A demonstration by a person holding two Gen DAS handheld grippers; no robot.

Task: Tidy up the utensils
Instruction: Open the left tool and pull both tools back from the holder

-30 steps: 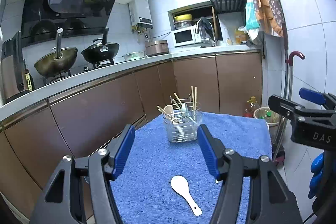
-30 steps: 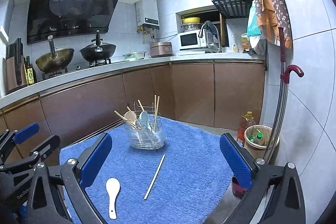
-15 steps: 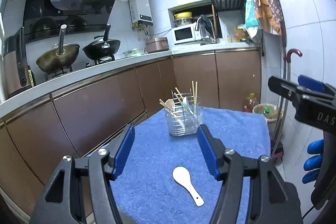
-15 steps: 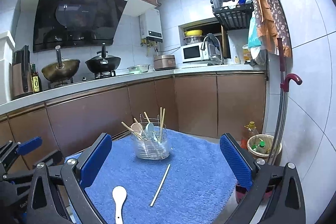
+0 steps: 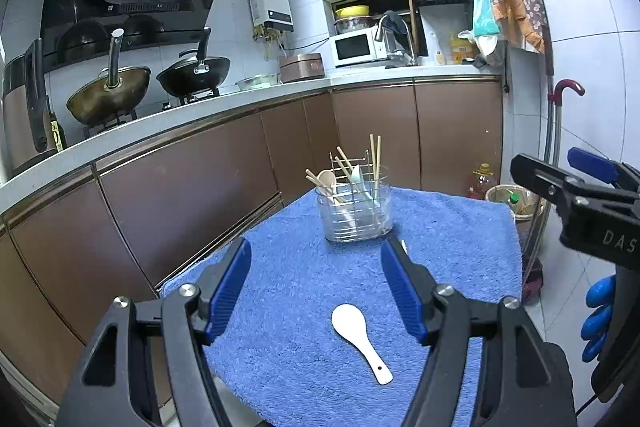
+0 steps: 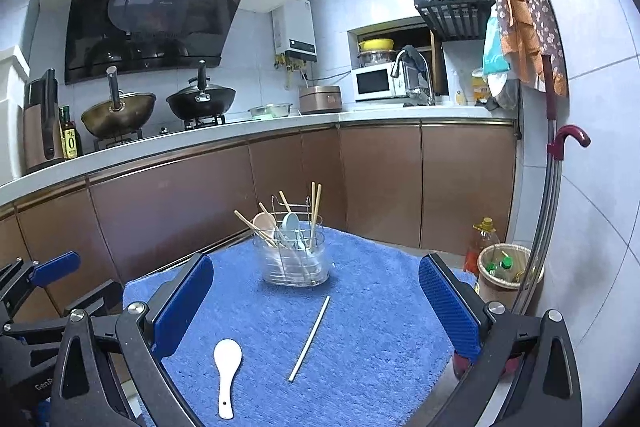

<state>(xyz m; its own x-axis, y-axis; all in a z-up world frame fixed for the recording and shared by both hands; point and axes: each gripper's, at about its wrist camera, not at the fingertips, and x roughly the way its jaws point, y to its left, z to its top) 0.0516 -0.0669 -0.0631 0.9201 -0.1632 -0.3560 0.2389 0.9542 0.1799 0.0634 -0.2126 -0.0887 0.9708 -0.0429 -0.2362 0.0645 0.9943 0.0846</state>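
Left tongs [image 5: 316, 287]: jaws wide, just been opening, nothing between them. Right tongs [image 6: 316, 311]: spread wide, empty. White spoon [image 5: 360, 339] lies flat on the blue towel [image 5: 460, 239] covering the bench, below the left tongs. Loose chopstick [image 6: 310, 339] lies near it; in the left view a finger hides all but its tip. Clear utensil holder [image 6: 294, 261] stands upright farther back; contents overlap and are hard to count.
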